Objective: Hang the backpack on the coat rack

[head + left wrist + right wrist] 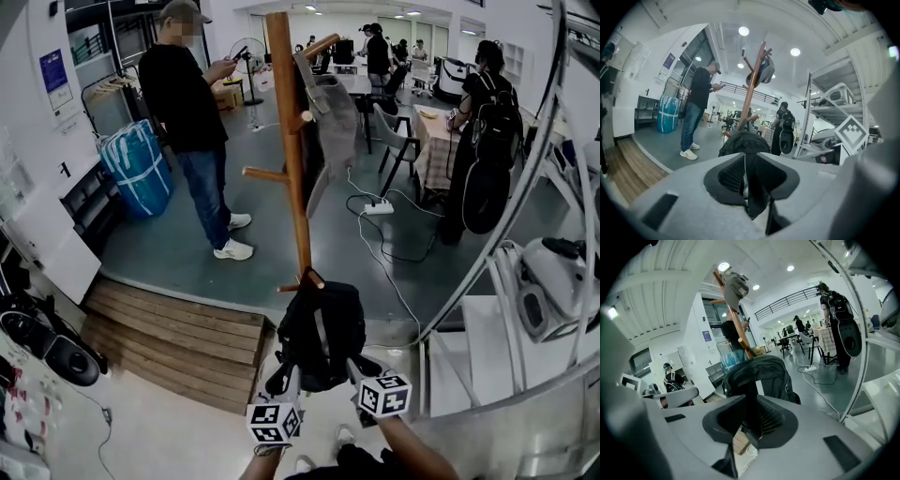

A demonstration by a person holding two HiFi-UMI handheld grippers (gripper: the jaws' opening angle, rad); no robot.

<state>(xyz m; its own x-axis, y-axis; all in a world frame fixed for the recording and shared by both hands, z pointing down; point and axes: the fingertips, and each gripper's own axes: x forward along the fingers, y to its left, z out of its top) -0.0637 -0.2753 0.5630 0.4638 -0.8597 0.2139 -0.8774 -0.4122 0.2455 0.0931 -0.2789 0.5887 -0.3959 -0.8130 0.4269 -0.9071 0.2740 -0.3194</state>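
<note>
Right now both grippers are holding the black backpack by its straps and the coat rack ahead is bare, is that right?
No. The coat rack is not bare: the head view shows a grey item hanging from an upper peg. The rest holds: the left gripper and right gripper each grip a strap of the backpack.

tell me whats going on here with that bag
A person holds a black backpack before the wooden coat rack, left gripper and right gripper each shut on one of its straps. Its top is by a low peg; whether it is hooked is unclear. A grey garment hangs higher up.
</note>
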